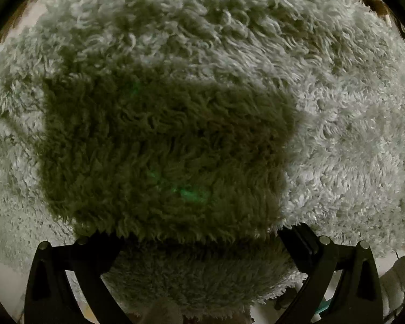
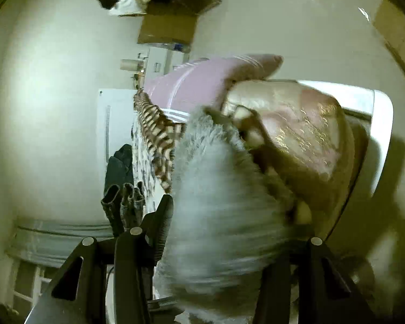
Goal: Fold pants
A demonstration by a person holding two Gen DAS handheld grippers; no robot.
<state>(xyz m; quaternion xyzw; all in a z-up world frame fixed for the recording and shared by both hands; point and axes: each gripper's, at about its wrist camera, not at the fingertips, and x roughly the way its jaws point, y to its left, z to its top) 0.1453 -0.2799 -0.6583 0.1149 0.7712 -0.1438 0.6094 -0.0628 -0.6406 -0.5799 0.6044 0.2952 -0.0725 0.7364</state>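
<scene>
The pants are fluffy pale grey fleece (image 1: pixel 202 54) and fill almost the whole left wrist view. A fold of the fleece lies between my left gripper's (image 1: pixel 199 240) two black fingers, whose tips are buried in the pile; the gripper's shadow darkens the middle. In the right wrist view the same fleece (image 2: pixel 218 202) hangs blurred between my right gripper's (image 2: pixel 229 232) black fingers (image 2: pixel 162 221), lifted above the bed. Both grippers look shut on the fabric.
A pink pillow (image 2: pixel 202 81) and a shiny beige cushion (image 2: pixel 297 129) lie behind the fleece. A brown striped garment (image 2: pixel 159 137) and dark jeans (image 2: pixel 121 183) lie on the patterned bed. A cardboard box (image 2: pixel 170 24) and white wall (image 2: pixel 54 94) are beyond.
</scene>
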